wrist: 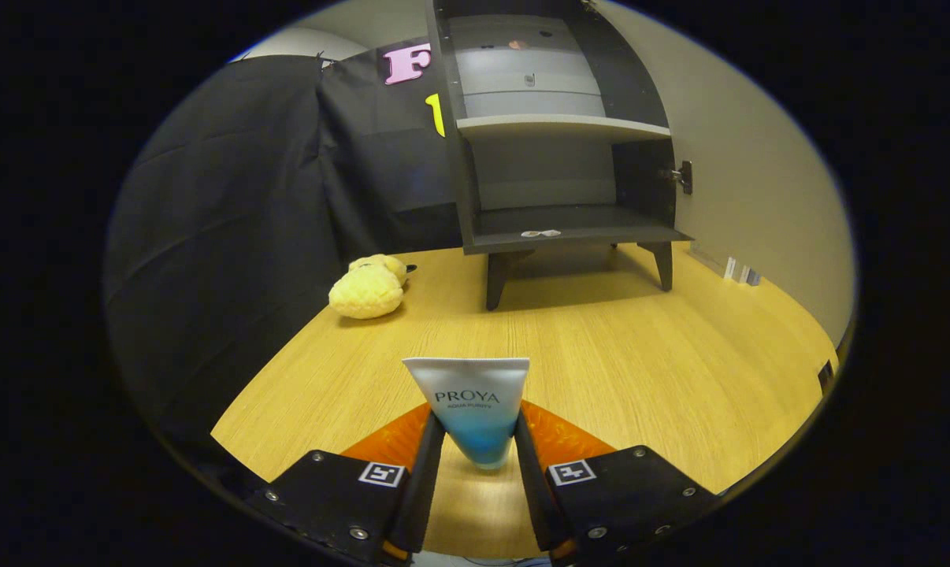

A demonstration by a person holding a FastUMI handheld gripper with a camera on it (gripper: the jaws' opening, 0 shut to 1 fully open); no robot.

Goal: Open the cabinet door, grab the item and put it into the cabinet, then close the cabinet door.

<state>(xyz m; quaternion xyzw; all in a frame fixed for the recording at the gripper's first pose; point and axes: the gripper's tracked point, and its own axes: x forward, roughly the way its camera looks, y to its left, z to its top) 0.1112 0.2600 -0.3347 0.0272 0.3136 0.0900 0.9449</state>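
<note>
Gripping a cosmetic tube point(475, 409) btwn both fingers point(424, 480), each pressed against a side of its tapered lower part; gripper point(477, 472) clamped on it. Tube stands crimped flat end up, white fading to blue twd the cap end; cap itself hard to make out btwn the fingers. Label reads "PROYA", smaller line under it too small to read. Well beyond the fingers, dark cabinet point(558, 157) on the wooden worktop point(640, 354), interior open w/ two shelves; top cut off, door point(743, 173) swung out to the right. Small pale item on lower shelf point(540, 233), can't ID. Yellow plush toy point(369, 287) left of cabinet, far end hidden.
</note>
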